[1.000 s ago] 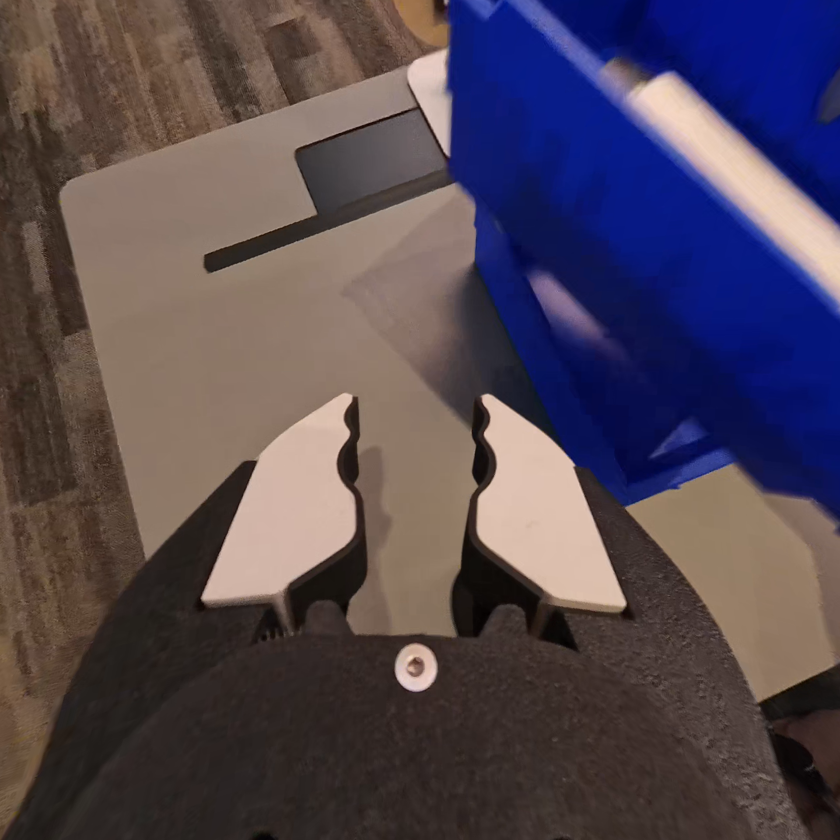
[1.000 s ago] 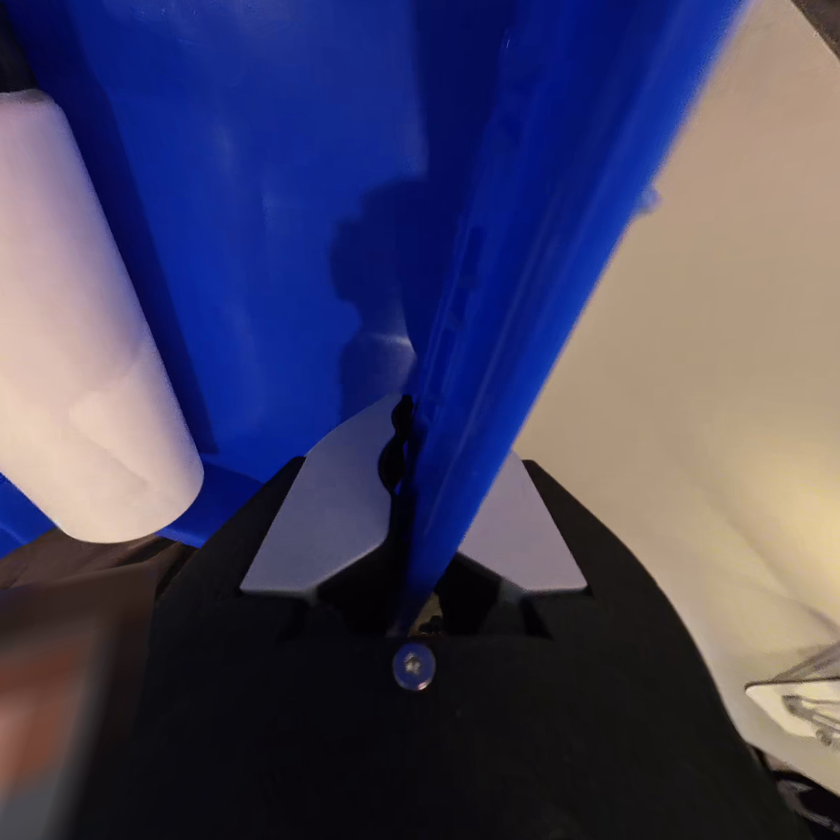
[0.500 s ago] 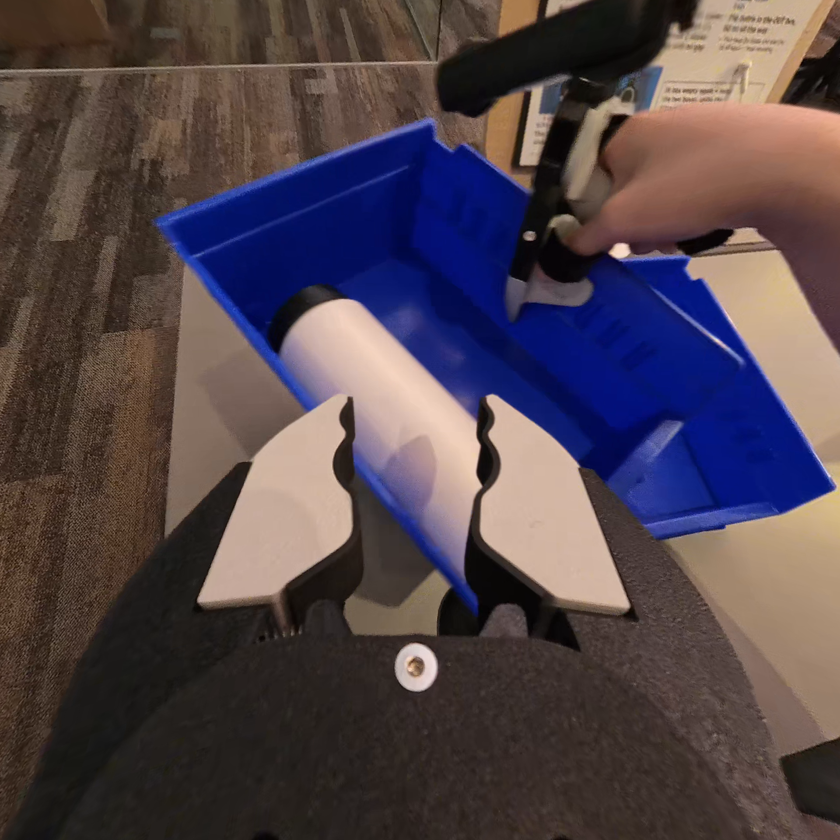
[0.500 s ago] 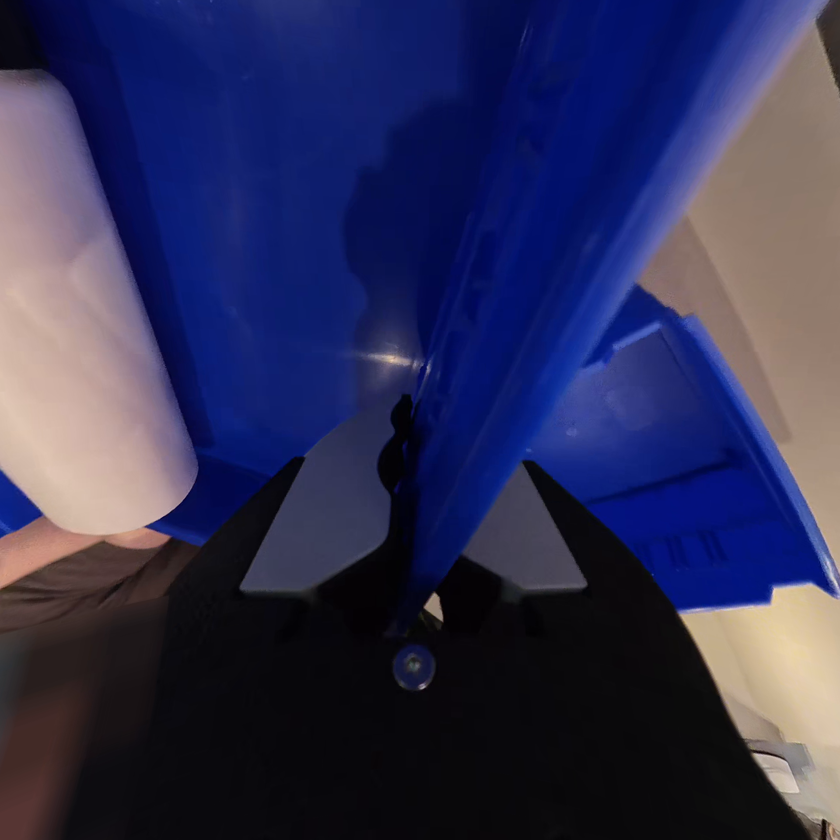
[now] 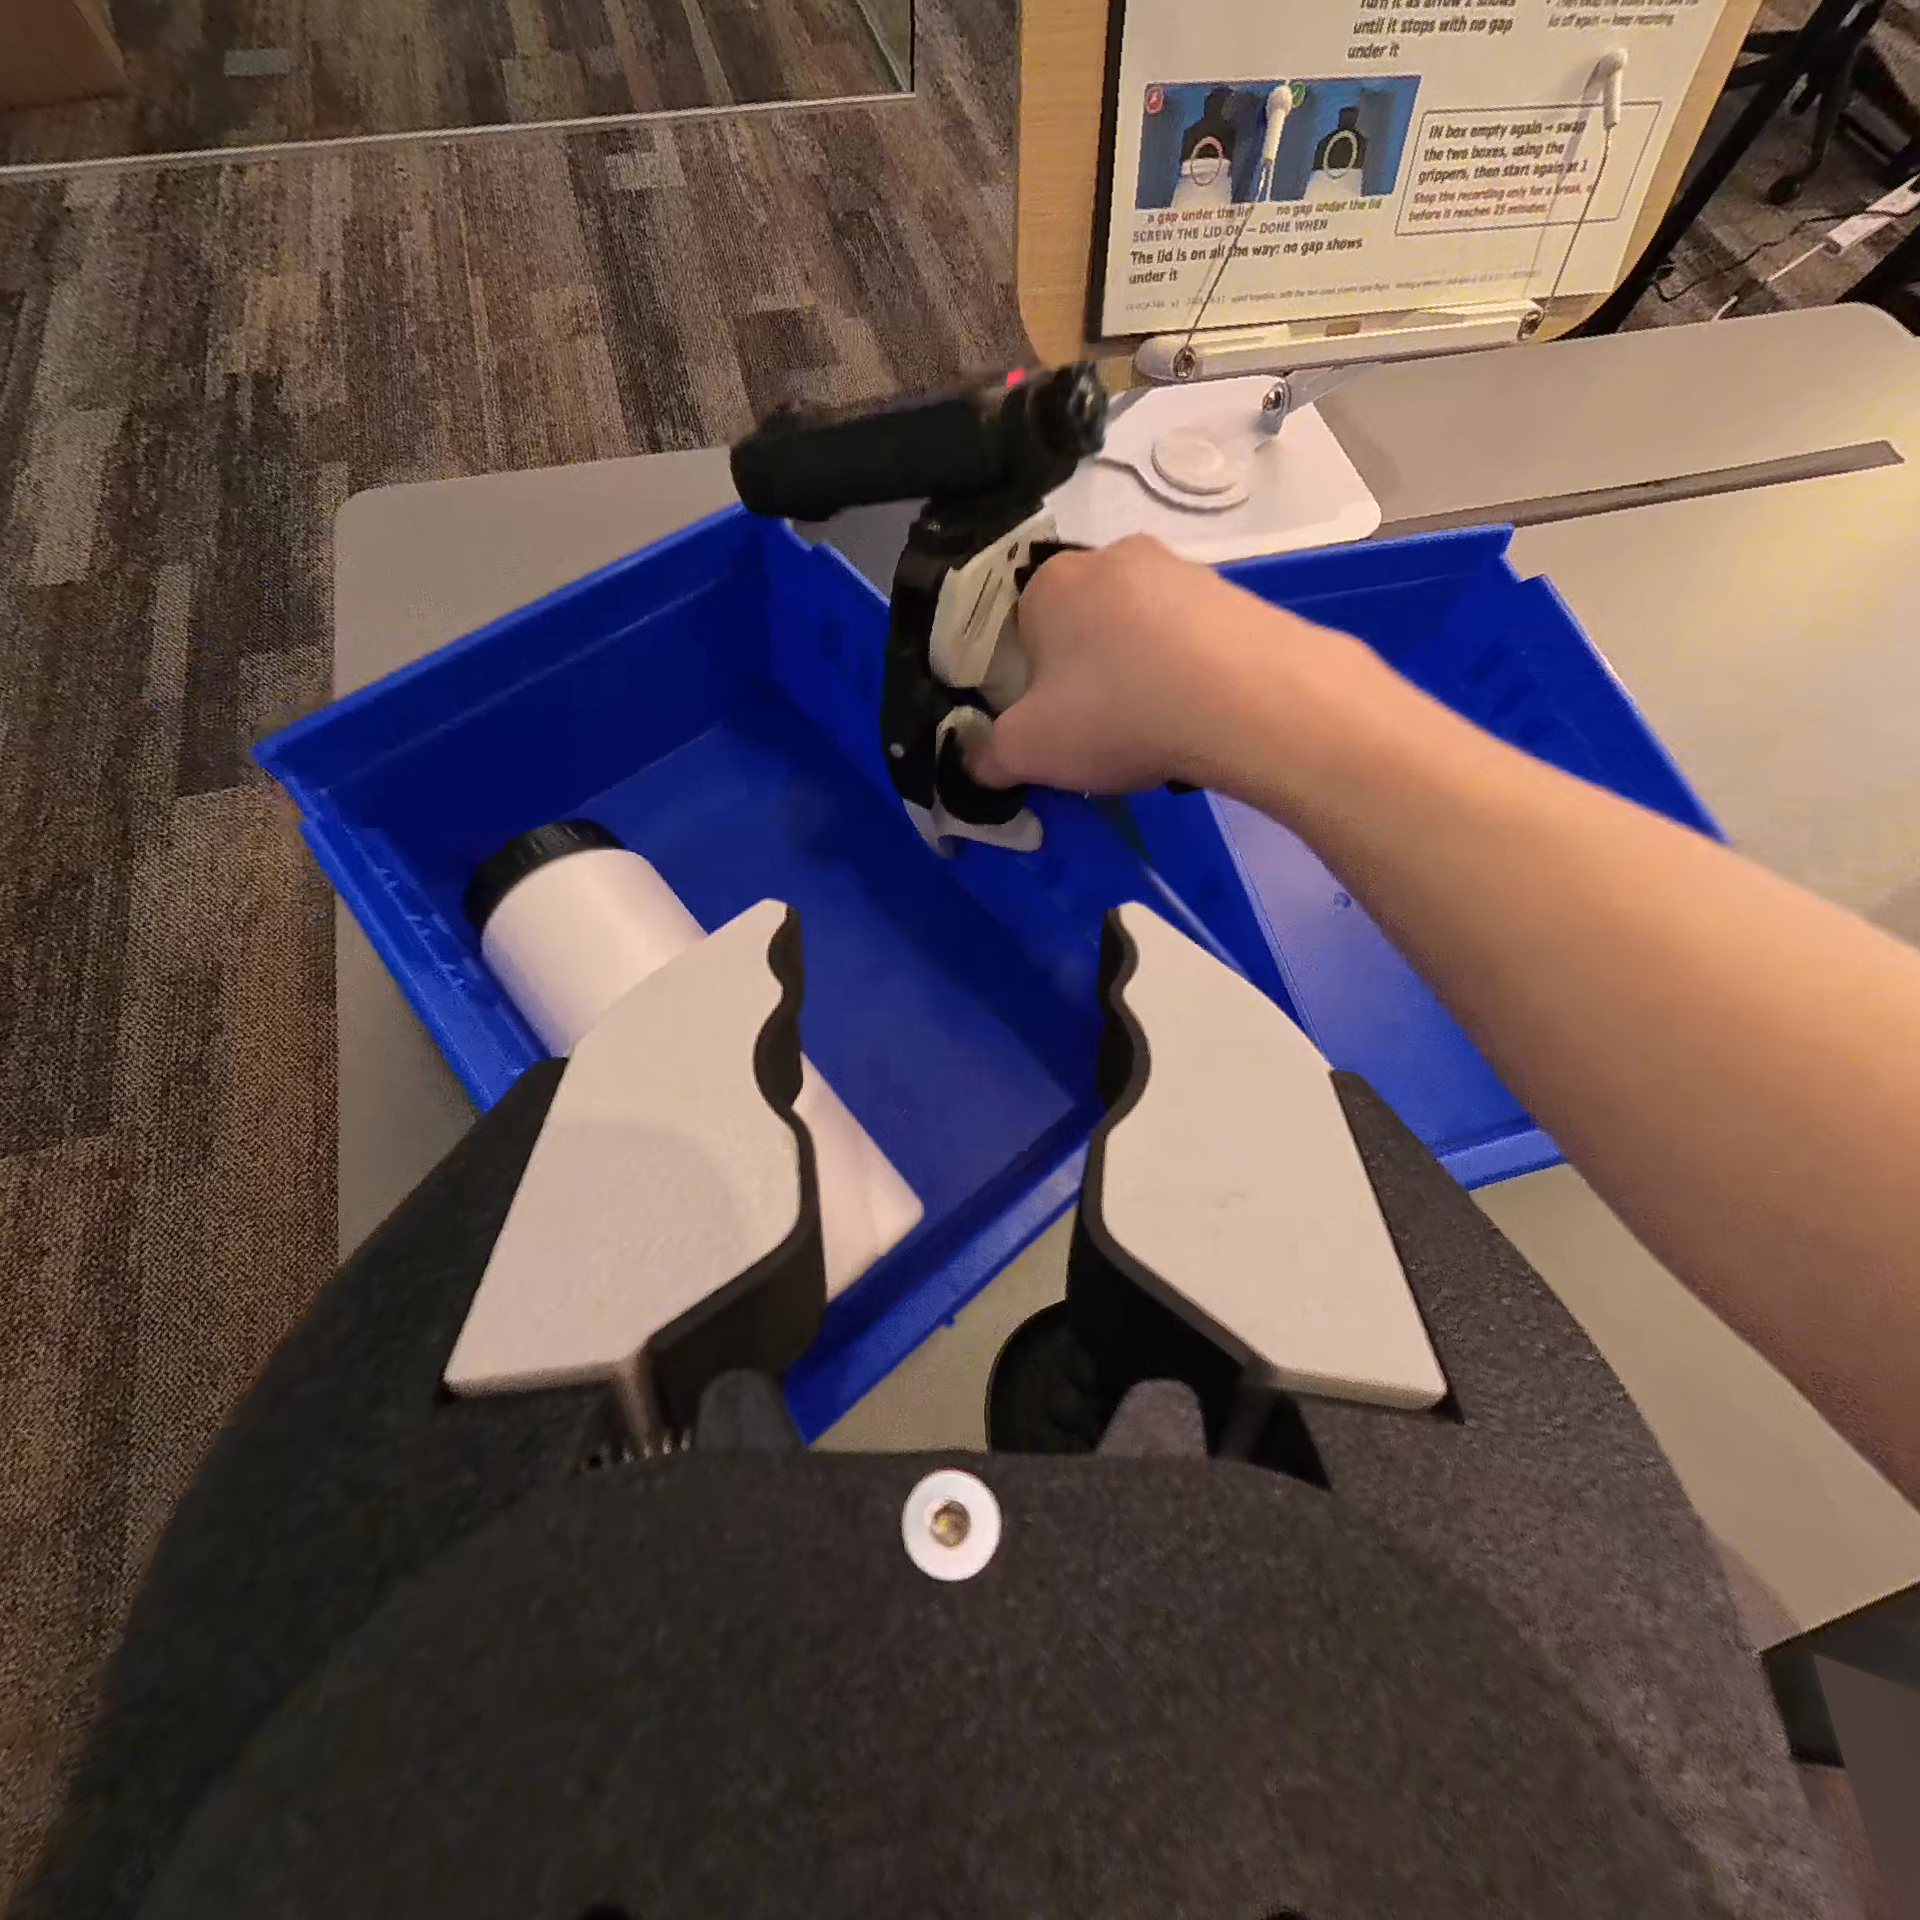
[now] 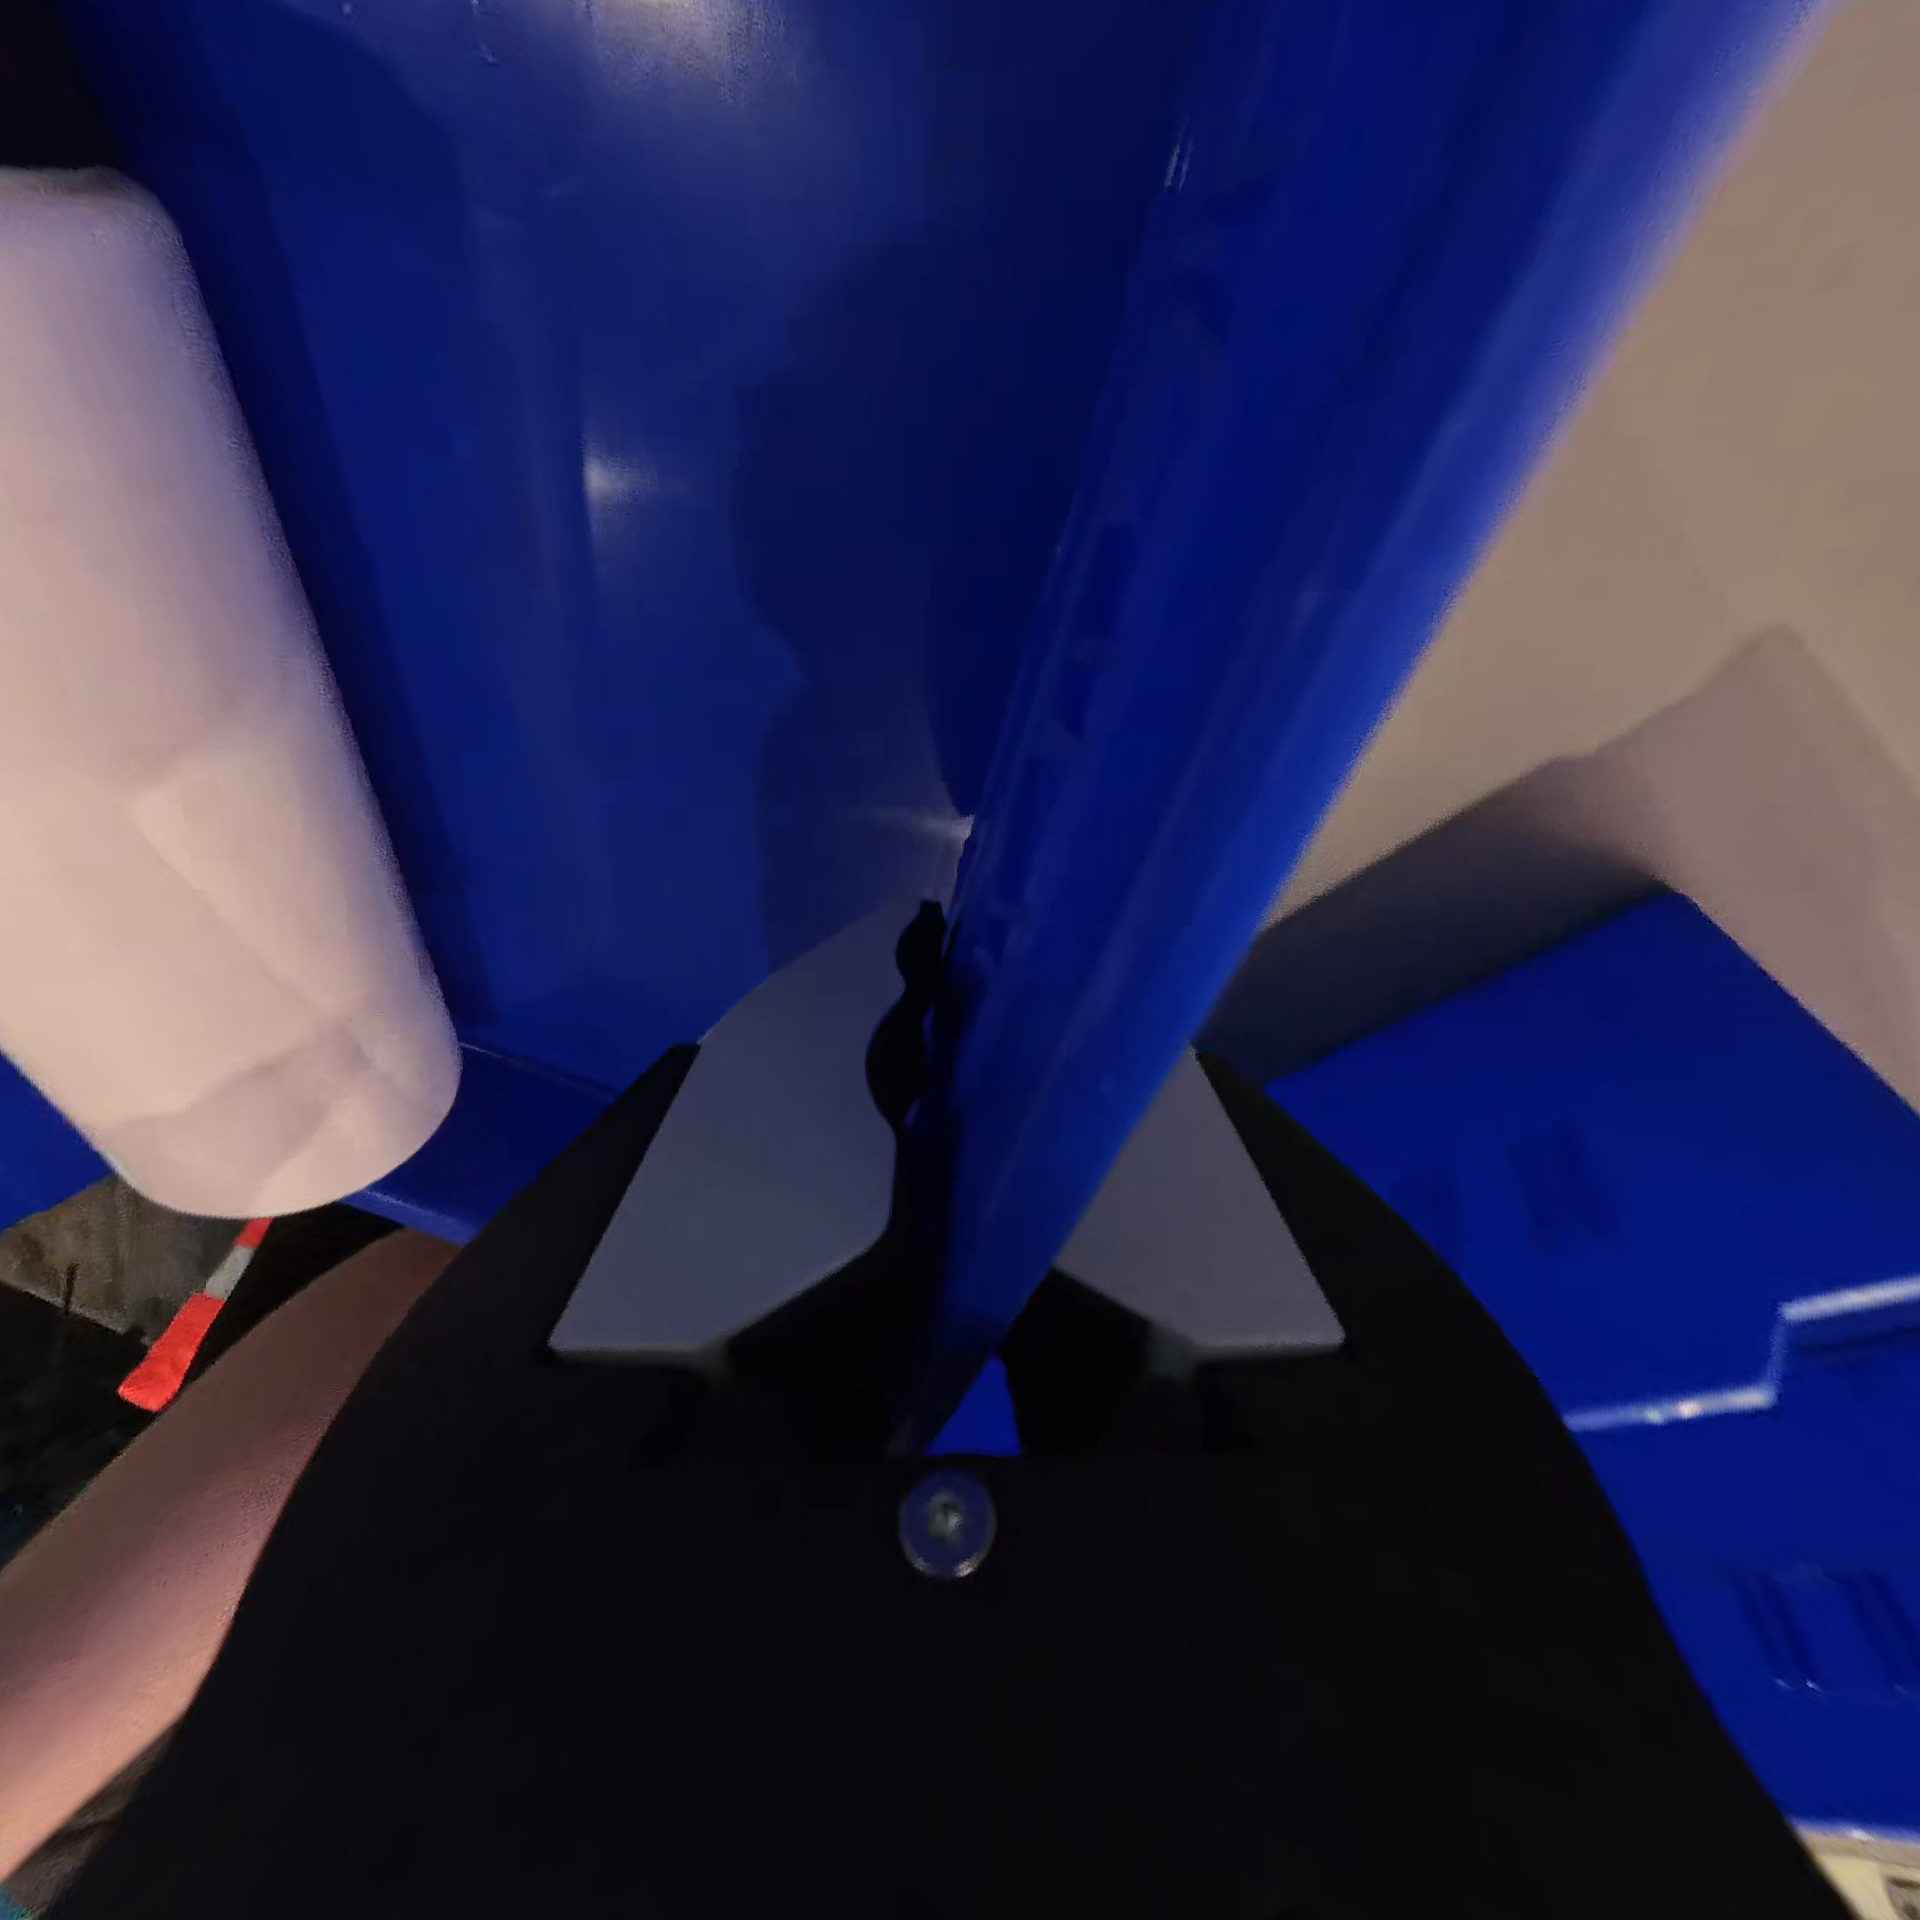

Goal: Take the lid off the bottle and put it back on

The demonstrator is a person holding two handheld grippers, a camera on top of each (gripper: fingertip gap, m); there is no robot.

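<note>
A grey desk (image 5: 499,561) stands on a wood-patterned floor (image 5: 208,312) and carries two blue bins side by side. The nearer, left bin (image 5: 582,665) holds the white bottle (image 5: 592,935), which lies on its side along the bin's left wall with its black lid (image 5: 540,852) on and pointing away from the camera. The second blue bin (image 5: 1455,644) sits just to the right, touching or nearly touching the first; what lies inside it is hidden by a forearm. A board with a printed sheet (image 5: 1351,156) stands at the far edge of the desk on a white base (image 5: 1247,488). The left gripper (image 5: 945,987) hovers above the near end of the left bin with its jaws spread wide, holding nothing and touching nothing; its left finger covers part of the bottle's body in the picture. The right gripper (image 5: 966,831), gripped by a hand (image 5: 1101,675), has its jaws pressed onto the right wall of the left bin. Only the right wrist view shows that pinch close up: the right gripper (image 6: 951,987) clamps the blue wall (image 6: 1143,623) between both fingers, with the bottle's rounded base (image 6: 187,831) blurred at the left. Only the left wrist view shows the lid, the board and the floor.
</note>
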